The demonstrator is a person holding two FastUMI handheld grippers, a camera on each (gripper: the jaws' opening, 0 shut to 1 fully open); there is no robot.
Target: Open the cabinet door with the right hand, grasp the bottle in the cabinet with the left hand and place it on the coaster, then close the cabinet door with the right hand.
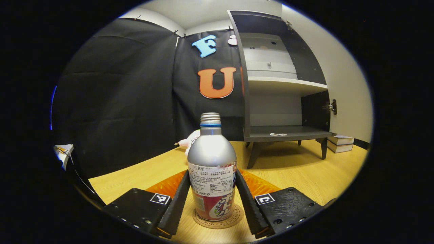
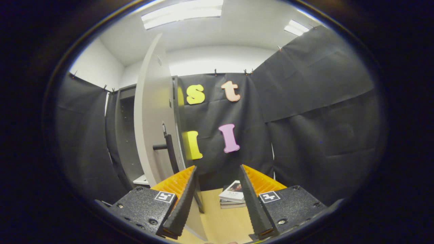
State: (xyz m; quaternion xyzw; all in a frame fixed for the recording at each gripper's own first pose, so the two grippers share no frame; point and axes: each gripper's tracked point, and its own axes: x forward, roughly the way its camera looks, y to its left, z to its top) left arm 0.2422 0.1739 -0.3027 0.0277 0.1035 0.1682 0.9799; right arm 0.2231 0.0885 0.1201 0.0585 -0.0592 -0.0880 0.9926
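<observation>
Silver aluminium bottle with a threaded neck and a red-and-white label (image 1: pixel 212 169) is standing upright on the round cork-coloured coaster (image 1: pixel 217 221) on the pale wooden tabletop (image 1: pixel 295 173), so we are judging the first two steps finished: door opened, bottle brought out and set down. In the left gripper view we are seeing the left gripper (image 1: pixel 212 200) with a finger on each side of the bottle; whether the jaws are pressing on it or just off it we cannot tell (the fingers sit very close to the label on both sides). Behind it the dark grey cabinet with pale shelves (image 1: pixel 284 84) is standing open, its lower shelf holding only some small scraps.

In the right gripper view we are looking at the right gripper (image 2: pixel 217 203), its jaws apart and holding nothing. The pale cabinet door (image 2: pixel 152 118) is swung wide, edge-on to us, with its dark bar handle (image 2: pixel 168 147) up and to the left of the fingers, near but not touching. A small stack of books (image 2: pixel 232 198) is lying on the tabletop beyond.

What is left, as we are reading it: letting go of the bottle and pushing the door shut.
</observation>
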